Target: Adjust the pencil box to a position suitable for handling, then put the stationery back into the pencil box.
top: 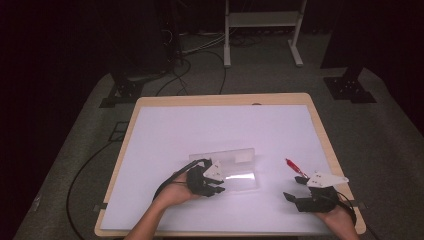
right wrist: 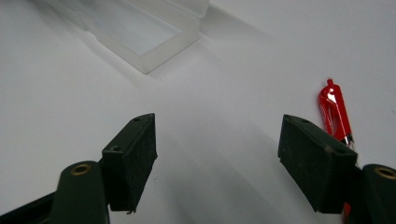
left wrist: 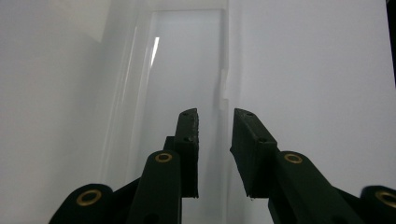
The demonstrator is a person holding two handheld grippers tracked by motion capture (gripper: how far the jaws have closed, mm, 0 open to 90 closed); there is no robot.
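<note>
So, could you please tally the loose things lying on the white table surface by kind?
Clear plastic box, lid open: 1
Red pen: 1
Total: 2

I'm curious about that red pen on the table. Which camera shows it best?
The right gripper view: the red pen lies close and sharp beside the right gripper, whose jaws stand wide apart, one jaw covering its lower end. In the high view the pen is a small red streak just beyond that gripper.
</note>
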